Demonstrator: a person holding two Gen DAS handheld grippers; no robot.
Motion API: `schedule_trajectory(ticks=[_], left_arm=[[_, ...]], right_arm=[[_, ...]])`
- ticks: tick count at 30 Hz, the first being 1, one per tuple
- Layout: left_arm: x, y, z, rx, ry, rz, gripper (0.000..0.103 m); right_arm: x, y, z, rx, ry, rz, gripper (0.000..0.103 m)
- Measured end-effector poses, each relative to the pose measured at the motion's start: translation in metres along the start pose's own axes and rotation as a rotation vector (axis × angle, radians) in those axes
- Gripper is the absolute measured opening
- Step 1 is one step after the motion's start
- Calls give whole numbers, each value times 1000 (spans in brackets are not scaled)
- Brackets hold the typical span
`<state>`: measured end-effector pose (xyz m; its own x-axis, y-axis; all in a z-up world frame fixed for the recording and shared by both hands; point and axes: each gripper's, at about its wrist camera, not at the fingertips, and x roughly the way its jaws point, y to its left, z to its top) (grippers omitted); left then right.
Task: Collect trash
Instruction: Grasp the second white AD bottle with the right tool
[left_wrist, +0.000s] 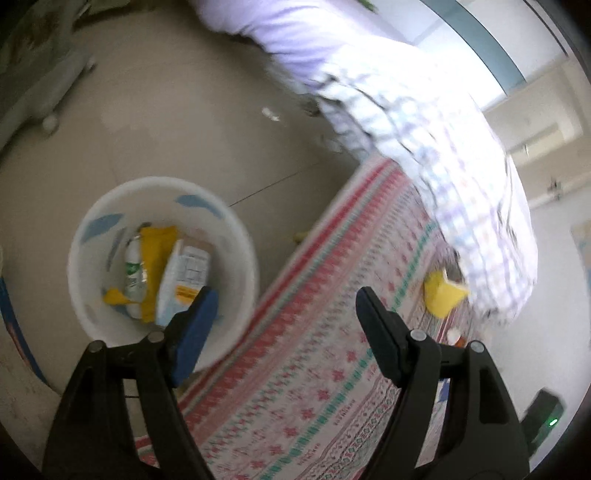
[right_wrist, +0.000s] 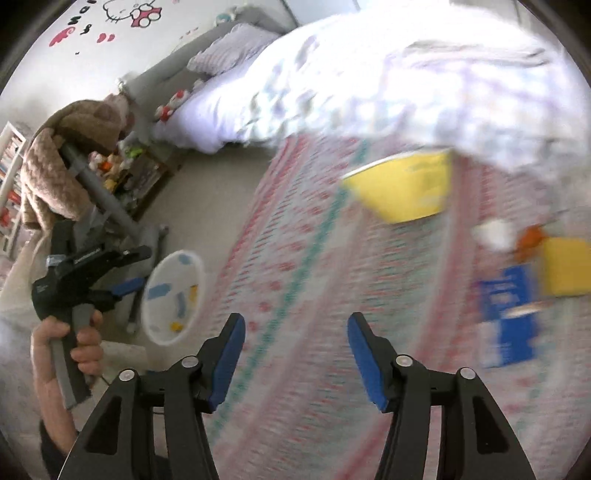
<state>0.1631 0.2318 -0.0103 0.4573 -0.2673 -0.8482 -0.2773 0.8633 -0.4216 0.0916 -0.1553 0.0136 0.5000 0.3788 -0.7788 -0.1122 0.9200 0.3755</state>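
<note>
While both jaws stand spread and empty, the left gripper (left_wrist: 284, 295) hangs over the patterned bed sheet's (left_wrist: 317, 332) edge beside a round white plastic bin (left_wrist: 236, 254) of wrappers on the floor. The right gripper (right_wrist: 295, 325), also spread, faces a yellow wrapper (right_wrist: 402, 188) near the checked quilt (right_wrist: 406, 92).

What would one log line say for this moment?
left gripper: open, empty | right gripper: open, empty | bin: holds trash | yellow packet: on bed
</note>
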Motion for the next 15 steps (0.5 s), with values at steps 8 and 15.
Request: schedule_trajectory(ticks=[8, 15], left_arm=[[12, -94, -35, 278, -24, 59, 77], [50, -187, -65, 477, 28, -22, 77]], right_arm=[[-66, -146, -14, 73, -86, -306, 72], [-79, -246, -8, 147, -74, -556, 72]])
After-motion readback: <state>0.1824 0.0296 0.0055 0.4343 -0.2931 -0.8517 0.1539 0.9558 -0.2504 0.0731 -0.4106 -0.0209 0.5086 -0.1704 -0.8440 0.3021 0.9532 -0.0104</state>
